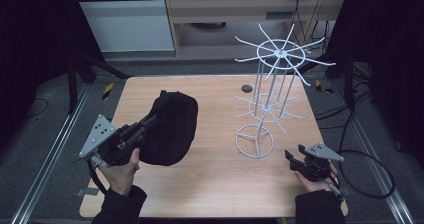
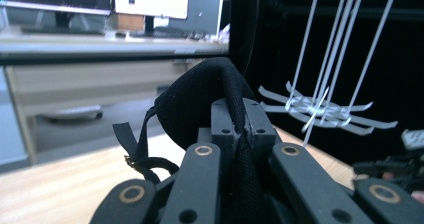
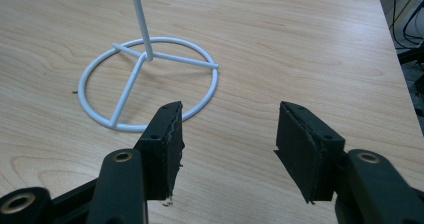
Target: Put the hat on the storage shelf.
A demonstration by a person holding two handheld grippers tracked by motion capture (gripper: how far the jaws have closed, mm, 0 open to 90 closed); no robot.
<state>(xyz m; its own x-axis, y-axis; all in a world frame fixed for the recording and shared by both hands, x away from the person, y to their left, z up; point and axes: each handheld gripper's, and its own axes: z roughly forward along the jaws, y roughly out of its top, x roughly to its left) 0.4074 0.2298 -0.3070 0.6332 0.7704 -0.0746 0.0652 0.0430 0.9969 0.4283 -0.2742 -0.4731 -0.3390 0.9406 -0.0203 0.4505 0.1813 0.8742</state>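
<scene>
A black cap [image 1: 170, 126] hangs above the left part of the table, pinched at its edge by my left gripper [image 1: 150, 120]. In the left gripper view the jaws are shut on the black fabric of the cap [image 2: 200, 96], whose strap dangles to the left. A white wire rack [image 1: 272, 84] with two tiers of radial hooks stands on the right half of the table. My right gripper [image 1: 294, 160] rests low near the table's front right, just right of the rack's ring base [image 3: 145, 81]. Its jaws stand open with nothing between them [image 3: 227, 144].
The wooden table [image 1: 215, 174] has a small round hole [image 1: 246, 88] near its far edge, behind the rack. Black cables [image 1: 370, 159] trail off the right side. A metal rail [image 1: 45, 159] runs along the floor at left.
</scene>
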